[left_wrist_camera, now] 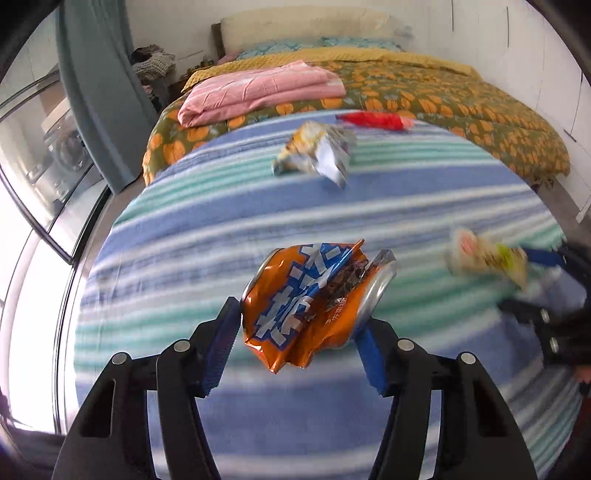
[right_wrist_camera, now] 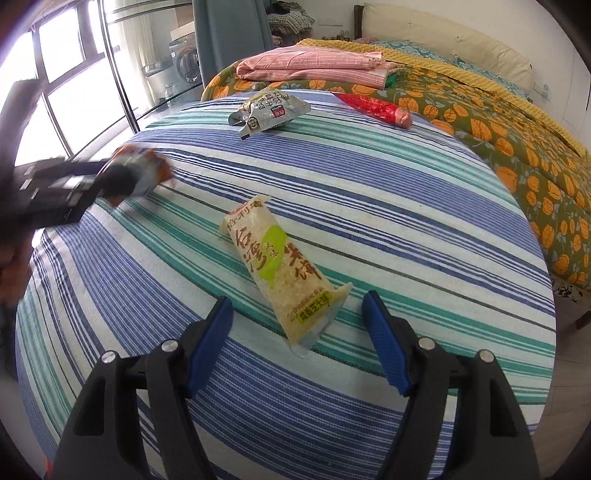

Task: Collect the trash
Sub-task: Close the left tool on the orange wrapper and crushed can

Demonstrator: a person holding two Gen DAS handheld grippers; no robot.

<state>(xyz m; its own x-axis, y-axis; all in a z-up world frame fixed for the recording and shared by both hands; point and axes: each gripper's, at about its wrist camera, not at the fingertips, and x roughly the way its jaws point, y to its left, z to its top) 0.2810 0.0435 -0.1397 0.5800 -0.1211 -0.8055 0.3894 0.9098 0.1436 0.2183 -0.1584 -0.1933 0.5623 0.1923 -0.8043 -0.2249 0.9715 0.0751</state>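
My left gripper (left_wrist_camera: 301,332) is shut on a crushed orange and blue can (left_wrist_camera: 314,302) and holds it above the striped cloth; it also shows blurred in the right wrist view (right_wrist_camera: 144,173). My right gripper (right_wrist_camera: 297,314) is open, its jaws on either side of the near end of a pale yellow snack packet (right_wrist_camera: 280,266) that lies on the cloth; the packet also shows blurred in the left wrist view (left_wrist_camera: 484,258). A crumpled silver wrapper (right_wrist_camera: 269,110) and a red wrapper (right_wrist_camera: 373,105) lie farther back.
The striped blue, green and white cloth (right_wrist_camera: 406,221) covers the bed's near end. Behind it lie an orange-patterned quilt (right_wrist_camera: 498,122) and a folded pink blanket (right_wrist_camera: 314,66). Windows (right_wrist_camera: 62,92) and a curtain (right_wrist_camera: 229,33) stand at the left.
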